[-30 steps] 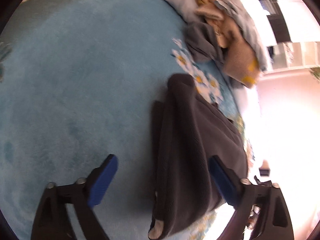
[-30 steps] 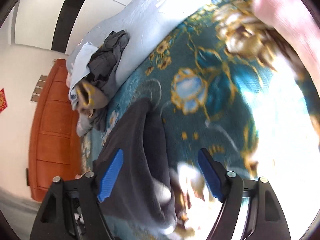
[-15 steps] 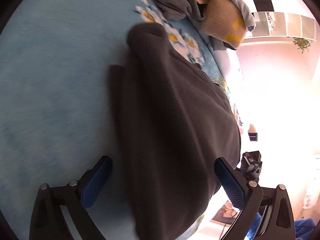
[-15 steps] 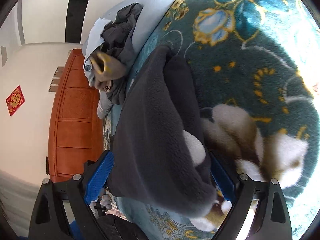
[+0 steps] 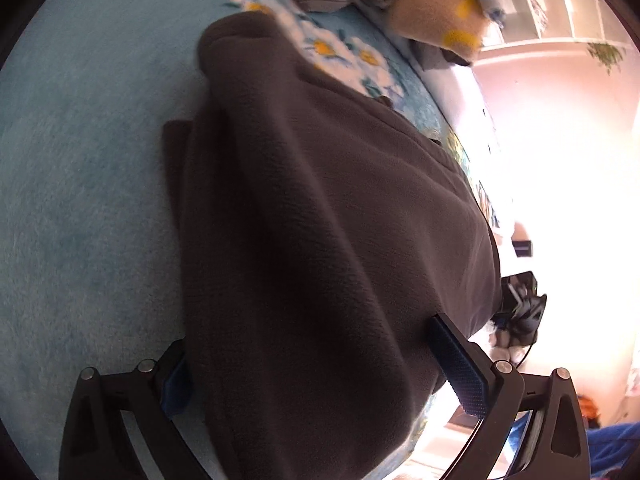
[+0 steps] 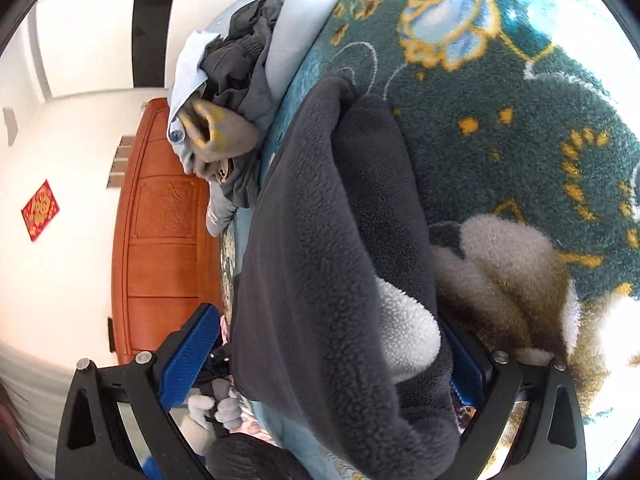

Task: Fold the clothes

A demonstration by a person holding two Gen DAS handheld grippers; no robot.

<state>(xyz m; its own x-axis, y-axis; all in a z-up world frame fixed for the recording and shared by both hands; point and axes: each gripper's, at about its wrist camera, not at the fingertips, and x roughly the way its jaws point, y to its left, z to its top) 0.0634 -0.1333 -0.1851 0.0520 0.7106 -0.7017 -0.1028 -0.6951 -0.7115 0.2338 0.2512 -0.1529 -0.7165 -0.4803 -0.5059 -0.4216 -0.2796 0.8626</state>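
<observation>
A dark grey fleece garment [image 5: 320, 220] with a white fleecy lining [image 6: 404, 328] lies folded lengthwise on the bed blanket. In the left wrist view my left gripper [image 5: 316, 376] stands wide apart astride its near end; the cloth covers part of the left pad. In the right wrist view my right gripper [image 6: 328, 364] straddles the garment's [image 6: 320, 240] other end. Its jaws are opening, the left pad is clear of the cloth, and the right pad is half hidden behind it.
A heap of unfolded clothes [image 5: 420, 4] [image 6: 232, 120] lies beyond the garment by a pale pillow. The blanket is plain light blue [image 5: 80, 180] on one side and teal with flowers [image 6: 520, 128] on the other. An orange wooden headboard [image 6: 160, 240] stands behind. A gloved hand [image 6: 216, 412] shows low down.
Both grippers have come closer to the dark garment, which now fills the space between each pair of fingers. The right jaws have spread a little wider.
</observation>
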